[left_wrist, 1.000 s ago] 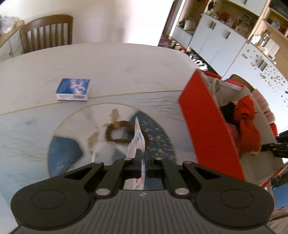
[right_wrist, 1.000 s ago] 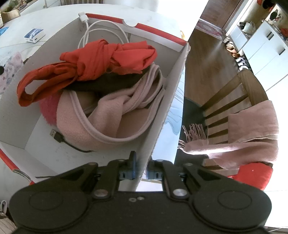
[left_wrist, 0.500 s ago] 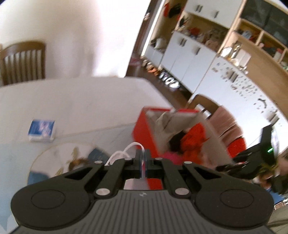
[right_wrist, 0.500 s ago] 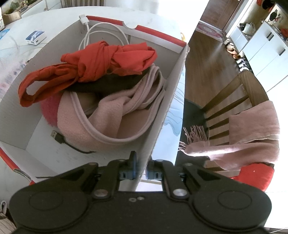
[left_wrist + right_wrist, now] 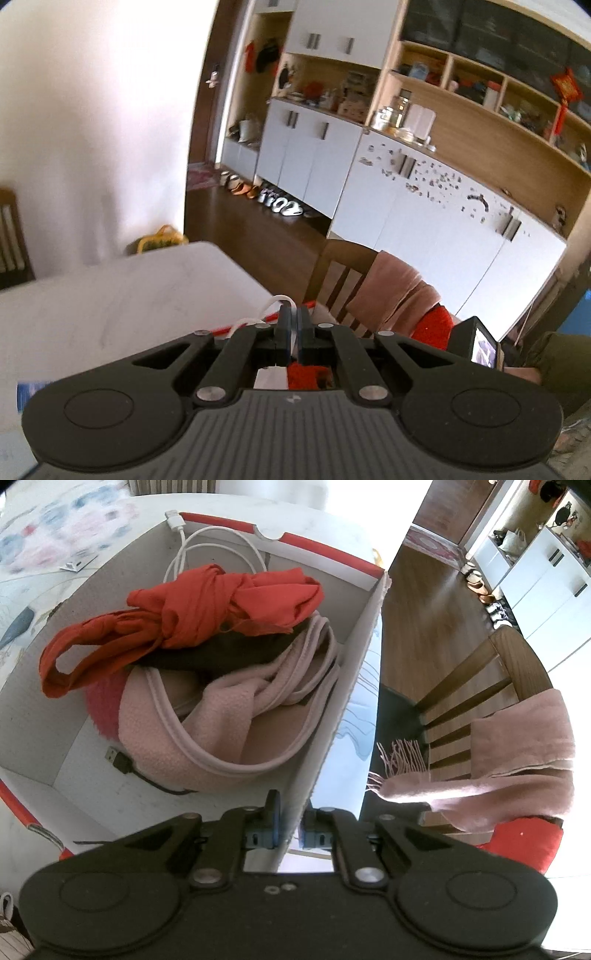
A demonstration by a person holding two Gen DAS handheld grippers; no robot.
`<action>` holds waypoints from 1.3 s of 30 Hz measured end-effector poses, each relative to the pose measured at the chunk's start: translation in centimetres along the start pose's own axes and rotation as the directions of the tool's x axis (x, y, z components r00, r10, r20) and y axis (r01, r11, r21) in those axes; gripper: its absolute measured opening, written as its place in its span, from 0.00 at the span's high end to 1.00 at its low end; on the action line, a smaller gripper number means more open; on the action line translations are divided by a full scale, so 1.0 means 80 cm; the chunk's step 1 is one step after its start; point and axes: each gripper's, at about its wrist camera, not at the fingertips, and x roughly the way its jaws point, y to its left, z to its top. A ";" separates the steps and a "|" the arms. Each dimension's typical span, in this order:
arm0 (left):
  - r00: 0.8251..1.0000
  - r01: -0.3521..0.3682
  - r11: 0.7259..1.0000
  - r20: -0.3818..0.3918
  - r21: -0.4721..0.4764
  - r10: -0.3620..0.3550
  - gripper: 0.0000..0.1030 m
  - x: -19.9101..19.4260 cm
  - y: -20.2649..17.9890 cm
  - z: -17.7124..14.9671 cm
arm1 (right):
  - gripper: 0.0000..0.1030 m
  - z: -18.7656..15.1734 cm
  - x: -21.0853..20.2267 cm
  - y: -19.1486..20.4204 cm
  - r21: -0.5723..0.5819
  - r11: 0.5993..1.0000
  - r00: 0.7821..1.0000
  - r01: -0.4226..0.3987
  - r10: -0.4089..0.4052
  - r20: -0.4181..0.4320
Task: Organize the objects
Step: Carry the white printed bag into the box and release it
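Note:
A white cardboard box with a red rim (image 5: pixel 354 672) holds a knotted red cloth (image 5: pixel 221 609), a pink scarf (image 5: pixel 221 720), a white cable (image 5: pixel 207 550) and a black USB cable (image 5: pixel 118 762). My right gripper (image 5: pixel 291 825) is shut on the box's near right wall. My left gripper (image 5: pixel 295 325) is raised over the box's red rim (image 5: pixel 251 323) and shut on a thin floral-patterned piece (image 5: pixel 295 334), seen edge-on. In the right wrist view that piece (image 5: pixel 74 528) shows as a blur beyond the box's far left corner.
The box stands on a pale table (image 5: pixel 110 295), close to its right edge. A wooden chair (image 5: pixel 343 269) beside the table carries a pink fringed scarf (image 5: pixel 517 746) and a red cushion (image 5: pixel 517 842). White cupboards (image 5: pixel 424 221) and wooden floor lie beyond.
My left gripper has risen and swung right from the table mat toward the box, carrying the patterned piece, which now appears in the right wrist view. The right gripper has kept still on the box wall.

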 end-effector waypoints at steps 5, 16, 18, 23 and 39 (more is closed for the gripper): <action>0.999 0.008 1.000 -0.035 0.008 -0.008 0.98 0.042 -0.006 0.005 | 0.92 0.000 0.000 0.000 -0.002 1.000 1.000 -0.001 0.001 0.001; 0.984 -0.022 1.000 -0.174 0.020 0.025 0.98 0.114 0.003 -0.031 | 0.92 -0.001 0.000 -0.002 0.003 1.000 1.000 -0.008 0.008 0.006; 0.980 -0.024 1.000 -0.198 0.016 0.027 0.98 0.120 0.004 -0.039 | 0.92 -0.001 0.000 -0.002 0.003 1.000 1.000 -0.008 0.008 0.006; 0.968 -0.028 0.999 -0.250 0.023 0.033 0.98 0.128 0.004 -0.061 | 0.92 -0.001 0.000 -0.002 0.002 1.000 1.000 -0.007 0.007 0.004; 0.965 -0.032 0.999 -0.259 0.009 0.033 0.98 0.088 0.003 -0.084 | 0.92 -0.001 0.002 0.000 -0.003 1.000 1.000 -0.002 0.002 -0.001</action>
